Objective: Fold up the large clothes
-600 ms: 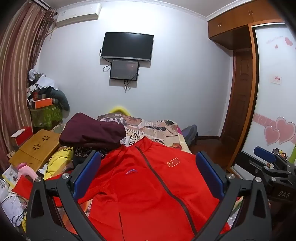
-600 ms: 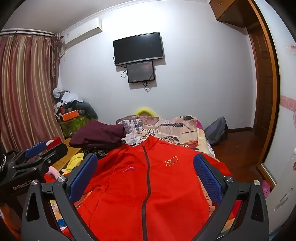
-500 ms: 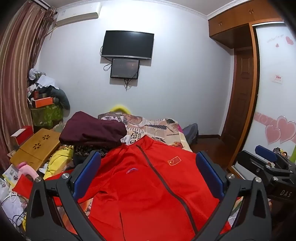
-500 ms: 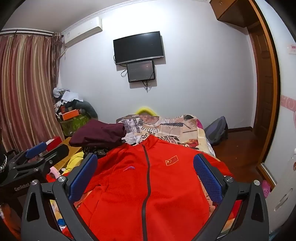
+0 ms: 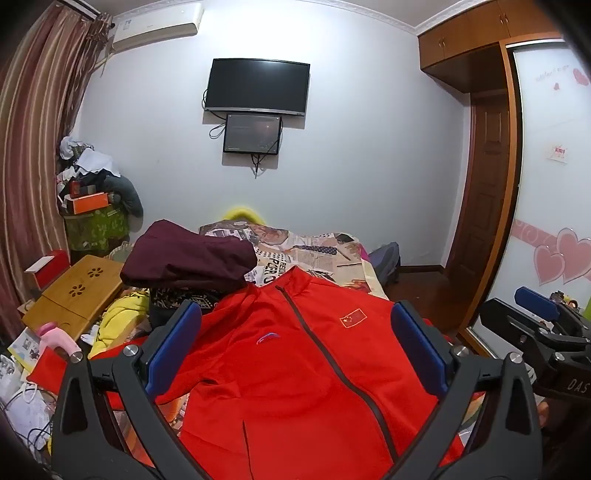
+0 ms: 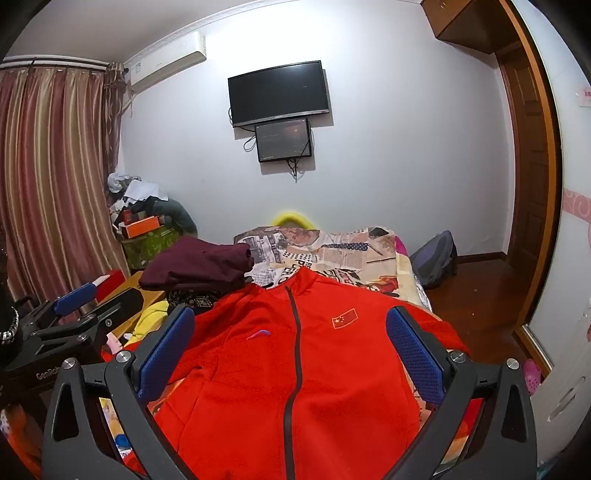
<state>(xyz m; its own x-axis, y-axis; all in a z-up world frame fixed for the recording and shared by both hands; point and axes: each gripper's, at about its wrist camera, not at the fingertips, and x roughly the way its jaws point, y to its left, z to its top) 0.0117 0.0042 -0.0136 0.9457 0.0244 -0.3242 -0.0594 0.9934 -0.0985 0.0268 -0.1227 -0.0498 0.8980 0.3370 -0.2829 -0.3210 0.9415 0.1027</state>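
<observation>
Jacket (image 5: 295, 376), red w/ dark zip down the front, lay spread face-up across the near end of the bed (image 5: 354, 266), collar pointing toward the far end, small flag patch on one chest side & a small logo on the other. Left gripper (image 5: 295, 347) hung above the jacket's lower half w/ jaws spread wide, blue pads (image 5: 171, 347) apart & holding nothing, not touching the fabric as far as could be told. Right gripper (image 6: 290, 347) sat likewise over the jacket, jaws spread wide, nothing between them; it also showed at the right edge of the left wrist view, & the left one at the left edge of the right wrist view.

Maroon garment (image 5: 188, 260), folded, rested on top of a pile at the bed's left edge, just beyond the jacket's shoulder. Yellow cloth (image 5: 118, 317) lay below it at that same edge. Printed blanket (image 6: 332, 254) covered the bed's far end. Wooden folding table (image 5: 77, 291) stood off the left side, near striped curtains (image 6: 55, 177). TV (image 5: 257, 86) & a smaller screen (image 5: 252, 133) under it hung on the far wall, AC unit (image 5: 157, 31) up near the ceiling. Backpack (image 6: 436, 262) sat on the floor by the bed's far right corner.
</observation>
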